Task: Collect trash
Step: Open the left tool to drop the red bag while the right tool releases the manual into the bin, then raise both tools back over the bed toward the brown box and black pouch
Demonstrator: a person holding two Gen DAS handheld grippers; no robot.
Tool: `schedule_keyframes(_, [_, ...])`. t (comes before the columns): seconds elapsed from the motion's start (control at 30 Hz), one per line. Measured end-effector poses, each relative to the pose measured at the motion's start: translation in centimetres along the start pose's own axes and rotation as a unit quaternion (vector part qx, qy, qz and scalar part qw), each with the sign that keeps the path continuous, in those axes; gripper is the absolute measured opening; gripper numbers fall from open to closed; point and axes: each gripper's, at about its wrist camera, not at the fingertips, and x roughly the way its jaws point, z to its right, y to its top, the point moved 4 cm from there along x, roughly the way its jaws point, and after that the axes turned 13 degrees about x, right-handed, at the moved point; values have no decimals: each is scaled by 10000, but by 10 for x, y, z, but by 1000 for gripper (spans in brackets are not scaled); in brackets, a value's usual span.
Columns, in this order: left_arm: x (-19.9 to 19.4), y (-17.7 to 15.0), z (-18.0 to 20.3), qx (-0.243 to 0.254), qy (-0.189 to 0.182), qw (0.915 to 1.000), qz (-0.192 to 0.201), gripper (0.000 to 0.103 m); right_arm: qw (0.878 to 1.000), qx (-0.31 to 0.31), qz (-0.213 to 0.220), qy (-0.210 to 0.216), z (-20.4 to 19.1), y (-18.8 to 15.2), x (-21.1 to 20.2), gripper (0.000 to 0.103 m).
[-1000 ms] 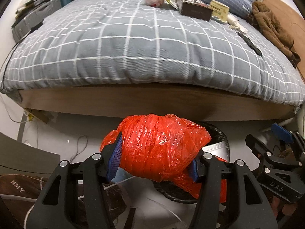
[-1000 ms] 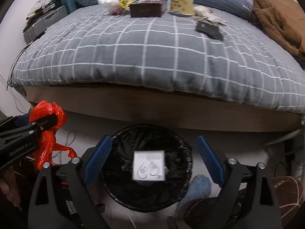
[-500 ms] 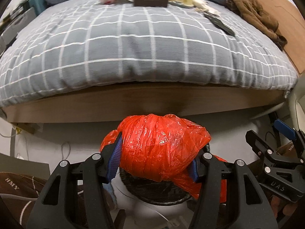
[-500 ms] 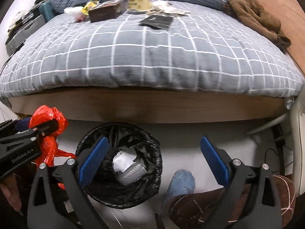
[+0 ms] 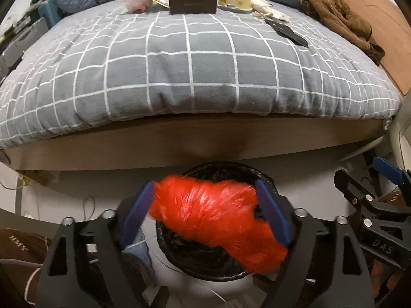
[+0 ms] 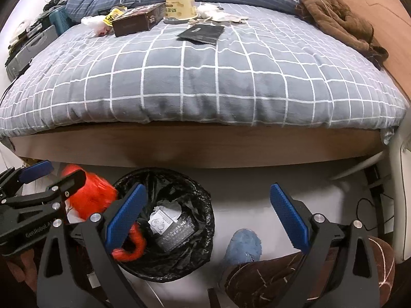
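Left wrist view: the red plastic bag [image 5: 213, 215] is seen blurred between the blue pads of the left gripper [image 5: 205, 215], whose jaws have just been opening, so the bag is judged released and dropping. Directly below and just beyond it lies the black-lined bin [image 5: 218, 256], with the bag's long axis running across the gripper from left to lower right. From the right wrist view the bag [image 6: 90, 197] is placed at the bin's [image 6: 179, 231] left rim, partly over the edge, so a clean fall inside cannot be confirmed. The right gripper [image 6: 205, 220] is held wide open and empty over the bin's right side. A pale floor carries the bin, close against the wooden bed frame [image 5: 179, 138]. More litter is left at the far end of the checked quilt [image 6: 205, 77].
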Motion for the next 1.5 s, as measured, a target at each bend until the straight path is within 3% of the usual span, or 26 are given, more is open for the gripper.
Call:
schedule_keyframes(0.17, [-7,2,-11,-30,199,9998,76,97,10000,-34,79,36,-7,6,-7,93])
schedule_keyframes(0.6, [-54,30,-31,-180,467,9969,609,97,9983,-163,502,234,-25,40,-49,93])
schedule_keyframes(0.93, [-79,55,-47,-228,562,9951,782,97,9971,-89,691,311,-28,68,-68,93])
schedule_keyframes(1.5, [-69,121,-63,-295,461,9948,857,97,9967,-55,743,330,-35,127,-48,93])
